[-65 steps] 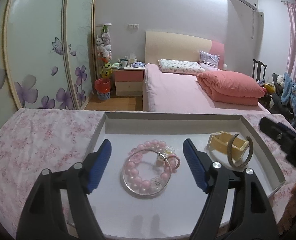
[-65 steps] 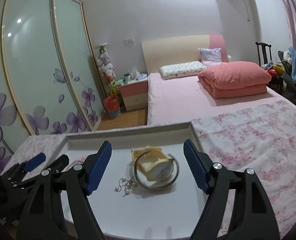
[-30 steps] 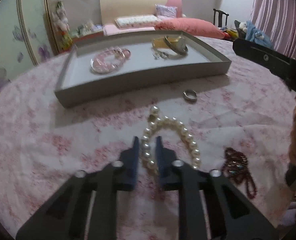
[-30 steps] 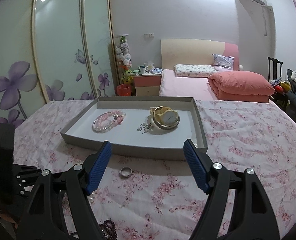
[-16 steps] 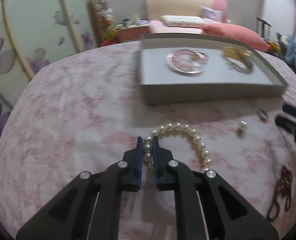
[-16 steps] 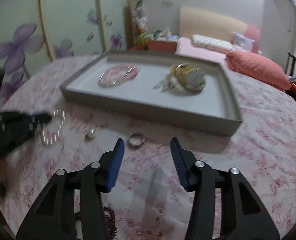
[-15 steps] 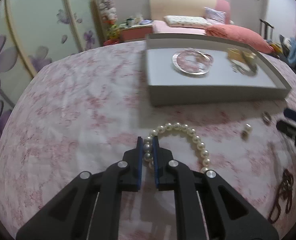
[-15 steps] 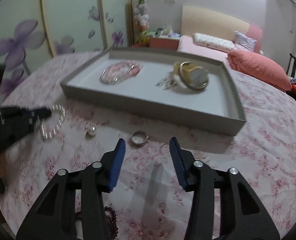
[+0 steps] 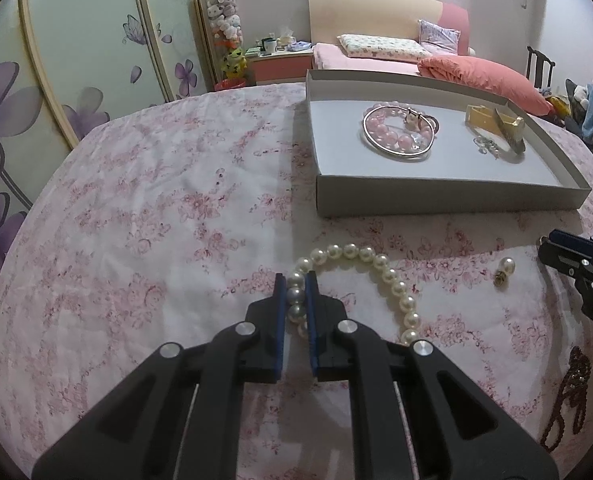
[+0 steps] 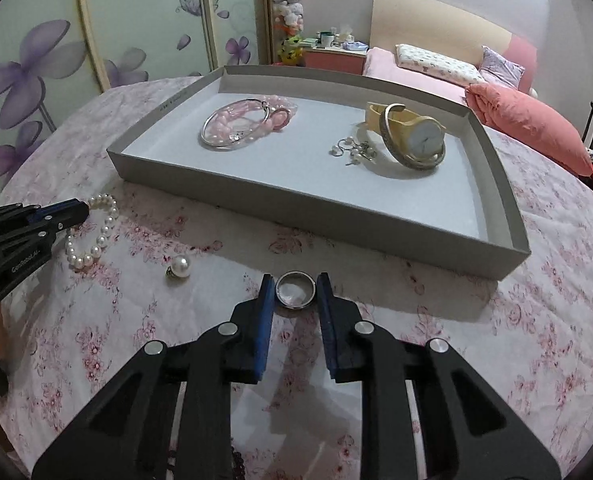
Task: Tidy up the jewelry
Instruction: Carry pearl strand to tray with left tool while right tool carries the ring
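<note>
My left gripper point(image 9: 295, 280) is shut on the white pearl bracelet point(image 9: 380, 270), which lies on the flowered cloth; the bracelet also shows in the right wrist view point(image 10: 96, 236). My right gripper point(image 10: 295, 278) has closed to a narrow gap around a silver ring point(image 10: 295, 289) on the cloth, its pads beside the ring's two sides. The grey tray point(image 10: 380, 206) holds a pink bead bracelet with a silver bangle point(image 10: 240, 128), small earrings point(image 10: 354, 152) and a yellow watch point(image 10: 416, 140). A loose pearl earring point(image 10: 180, 267) lies between the grippers.
A dark red bead necklace point(image 9: 568, 392) lies at the right of the left wrist view. The tray's front wall point(image 9: 448, 194) stands just beyond both grippers. A bed, nightstand and sliding wardrobe doors are behind the table.
My right gripper has moved forward and down and its jaws have narrowed around the silver ring. My left gripper stays shut on the pearl bracelet, with little movement.
</note>
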The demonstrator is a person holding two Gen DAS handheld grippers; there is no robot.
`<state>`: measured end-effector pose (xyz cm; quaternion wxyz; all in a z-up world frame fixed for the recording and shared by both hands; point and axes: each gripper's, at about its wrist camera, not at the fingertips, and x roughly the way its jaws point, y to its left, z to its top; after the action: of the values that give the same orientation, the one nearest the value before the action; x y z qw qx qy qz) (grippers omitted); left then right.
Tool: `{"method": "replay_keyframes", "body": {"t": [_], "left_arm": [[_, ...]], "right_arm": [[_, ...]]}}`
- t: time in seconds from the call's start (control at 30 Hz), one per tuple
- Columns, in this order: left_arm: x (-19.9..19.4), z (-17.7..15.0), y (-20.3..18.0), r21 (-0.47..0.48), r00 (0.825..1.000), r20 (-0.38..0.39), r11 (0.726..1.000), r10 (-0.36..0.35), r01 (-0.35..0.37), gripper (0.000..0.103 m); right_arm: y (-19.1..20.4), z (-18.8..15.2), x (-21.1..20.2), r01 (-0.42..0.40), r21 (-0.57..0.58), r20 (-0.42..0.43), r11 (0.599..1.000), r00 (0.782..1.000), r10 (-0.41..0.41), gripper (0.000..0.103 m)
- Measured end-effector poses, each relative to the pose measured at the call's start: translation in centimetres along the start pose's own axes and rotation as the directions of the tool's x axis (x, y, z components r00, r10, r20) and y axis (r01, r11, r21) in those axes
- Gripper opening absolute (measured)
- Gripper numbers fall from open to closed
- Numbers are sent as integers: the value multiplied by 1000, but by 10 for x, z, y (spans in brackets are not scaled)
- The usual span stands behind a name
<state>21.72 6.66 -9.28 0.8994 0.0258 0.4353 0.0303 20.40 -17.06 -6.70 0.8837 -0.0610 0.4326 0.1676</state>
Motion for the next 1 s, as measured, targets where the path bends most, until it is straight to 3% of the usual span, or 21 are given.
{"method": "replay_keyframes", "body": {"t": [0.2,0.4,0.67,1.0], "left_arm": [[-5,-2,3,-45,999,9,998,-37,37,10],[-28,0,-1,-63,992,110,996,-62,69,10],[-71,7,-16,-25,956,282,996,-76,87,10],[-108,10,-35,12,902,431,1000,-22,18,10]], "right_arm": [[-15,-7,-23,8,56,87,998,996,-13,22],[-21,-6,-52,18,81,211,997,977,-35,22],[-14,-5,-77,33,82,335,996,940,-59,22],[-2,-8,-101,89,86,487,992,865,-120,22]]}}
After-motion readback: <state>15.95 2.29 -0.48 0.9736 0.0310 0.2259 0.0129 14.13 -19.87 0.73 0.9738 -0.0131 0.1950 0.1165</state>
